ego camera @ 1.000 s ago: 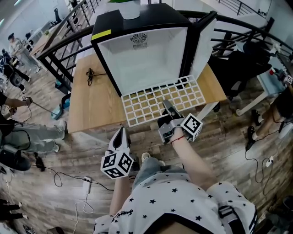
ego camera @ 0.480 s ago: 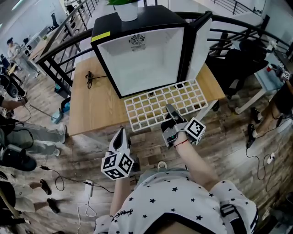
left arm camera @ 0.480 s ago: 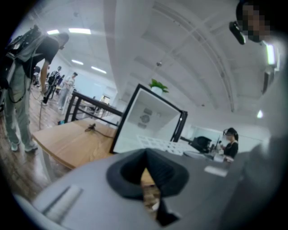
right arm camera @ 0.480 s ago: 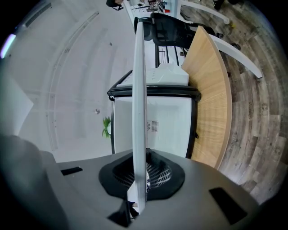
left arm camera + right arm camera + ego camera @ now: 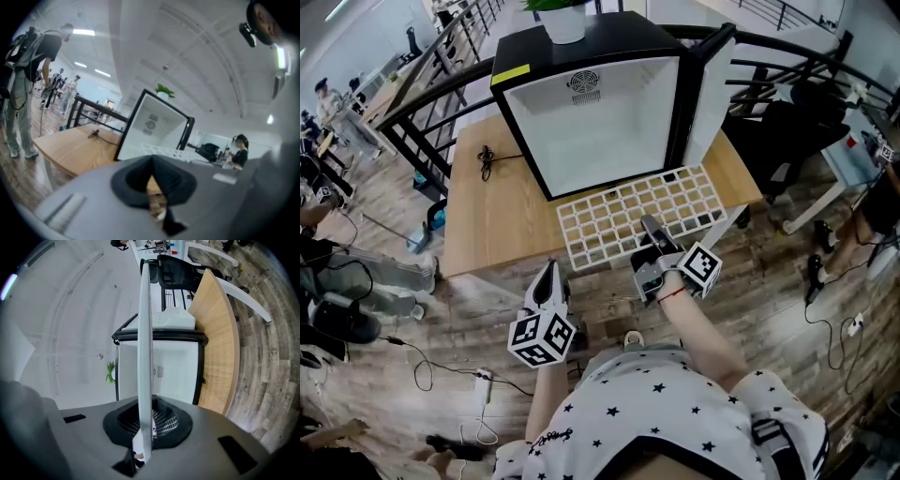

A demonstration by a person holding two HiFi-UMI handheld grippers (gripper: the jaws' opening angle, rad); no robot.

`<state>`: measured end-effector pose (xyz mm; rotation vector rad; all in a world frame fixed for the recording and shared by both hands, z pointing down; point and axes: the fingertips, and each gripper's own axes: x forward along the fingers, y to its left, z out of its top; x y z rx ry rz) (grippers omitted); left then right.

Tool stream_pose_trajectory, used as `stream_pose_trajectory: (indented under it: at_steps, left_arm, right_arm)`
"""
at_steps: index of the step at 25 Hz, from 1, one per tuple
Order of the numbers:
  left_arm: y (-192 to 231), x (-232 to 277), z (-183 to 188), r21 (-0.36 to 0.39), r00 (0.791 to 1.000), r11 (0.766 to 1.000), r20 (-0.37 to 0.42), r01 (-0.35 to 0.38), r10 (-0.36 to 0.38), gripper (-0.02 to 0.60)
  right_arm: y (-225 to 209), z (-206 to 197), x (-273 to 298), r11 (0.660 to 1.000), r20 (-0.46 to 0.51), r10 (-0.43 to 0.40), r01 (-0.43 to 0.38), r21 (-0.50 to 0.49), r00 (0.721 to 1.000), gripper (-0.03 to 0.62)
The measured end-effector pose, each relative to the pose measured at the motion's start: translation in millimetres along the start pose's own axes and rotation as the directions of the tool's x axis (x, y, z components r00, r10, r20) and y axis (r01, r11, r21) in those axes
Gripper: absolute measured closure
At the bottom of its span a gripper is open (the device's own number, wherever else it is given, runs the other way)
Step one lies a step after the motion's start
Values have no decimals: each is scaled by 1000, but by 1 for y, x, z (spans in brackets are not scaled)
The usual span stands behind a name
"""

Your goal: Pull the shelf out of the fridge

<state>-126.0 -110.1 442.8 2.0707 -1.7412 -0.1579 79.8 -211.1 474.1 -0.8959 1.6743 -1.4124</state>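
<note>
The shelf (image 5: 619, 211), a white grid, lies flat on the worktop (image 5: 502, 216) directly in front of the open fridge (image 5: 591, 122). Its back edge sits just at the fridge mouth and its front edge reaches the worktop's near edge. Its long axis runs across the fridge opening, rising toward the right in the head view, so the pull goes along the short axis, straight back toward the person. The right gripper (image 5: 649, 227) is the nearer of the 2. It reaches in over the middle of the front edge, clamped on the shelf. In the right gripper view the shelf (image 5: 145, 357) shows edge-on as a thin white slab pinched between the pads of that gripper (image 5: 146, 420), running away toward the fridge (image 5: 173, 366). The left gripper (image 5: 549, 279) hangs well apart from the shelf, below and left of it over the floor. Its jaws are pressed together on nothing, as the left gripper view (image 5: 152, 176) also shows. Compared with 1 second ago, the shelf and the right gripper have come slightly nearer the person and a little to the right, relative to the fridge. Over the last half second they have hardly shifted, and the left gripper has stayed where it was. Judging by this, the shelf is all but clear of the fridge, and only a short further draw or a lift away looks to be needed.
</note>
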Motion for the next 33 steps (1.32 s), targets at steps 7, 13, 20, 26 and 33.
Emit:
stream_pose_trajectory:
  at_steps: [7,13,20,26,33]
  left_arm:
    - [1,0,0,-4,1000,1000,7,-3,3,574]
    - [6,1,-2,-6,1000,1000,4,-4,4,574]
    - [5,3,-2,-7,1000,1000,4,3,-3,574]
    - [5,4,-1,-10,1000,1000,8,6,-6,574]
    - [3,5,-1,-7,1000,1000,10,13,-13,574]
  right_arm:
    - [-1,-2,3,1000,-4,-1,1,3,1000,556]
    - [-3,-7,5,1000,-10,6,-6,-7,1000,556]
    - [-4,-6,5,1000,-4,3,-3,0,1000,556]
    - [-4,-6,5,1000,2,6,-6,2,1000,556]
    - [-6,-5,6,1000,5,10,-10,1,1000,556]
